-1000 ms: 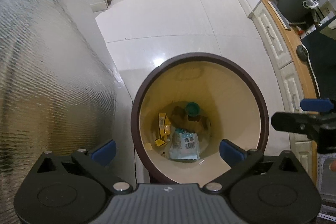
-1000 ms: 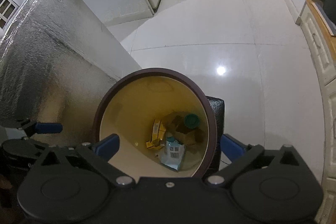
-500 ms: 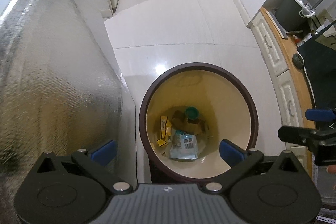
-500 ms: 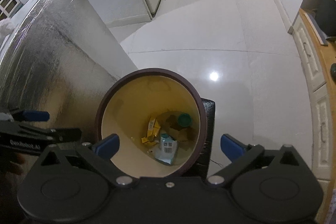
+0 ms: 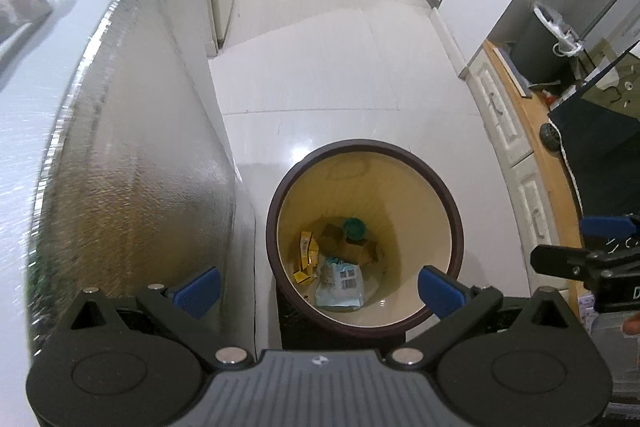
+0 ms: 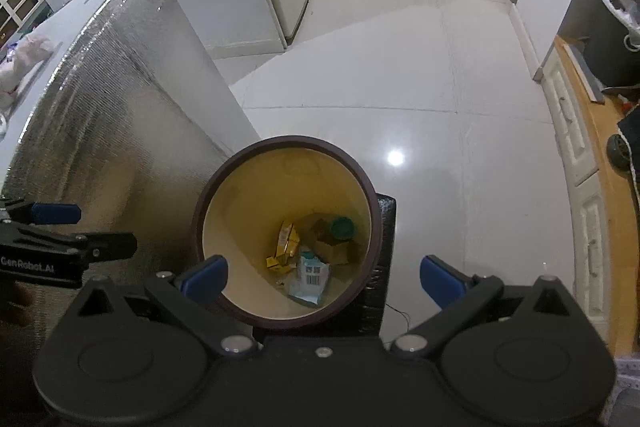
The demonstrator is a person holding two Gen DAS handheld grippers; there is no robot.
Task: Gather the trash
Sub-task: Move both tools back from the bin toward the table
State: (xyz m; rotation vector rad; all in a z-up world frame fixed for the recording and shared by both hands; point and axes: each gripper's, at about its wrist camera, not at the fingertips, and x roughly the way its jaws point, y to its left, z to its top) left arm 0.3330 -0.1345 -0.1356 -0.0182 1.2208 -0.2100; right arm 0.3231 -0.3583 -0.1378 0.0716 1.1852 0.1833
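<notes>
A round bin with a dark brown rim and cream inside stands on a black base on the floor. At its bottom lie a pale blue barcode packet, yellow wrappers, a green cap and brown scraps. My left gripper hangs high above the bin, open and empty. My right gripper is likewise open and empty above it. Each gripper shows at the edge of the other's view.
A silver foil-covered cabinet stands tight against the bin's left side. White floor tiles stretch ahead. On the right run a wooden counter with white drawers and a dark lined bin.
Both grippers have risen and drawn back, so the bin looks smaller and lower in both views. More of the cabinet top and hallway shows. Both stay open.
</notes>
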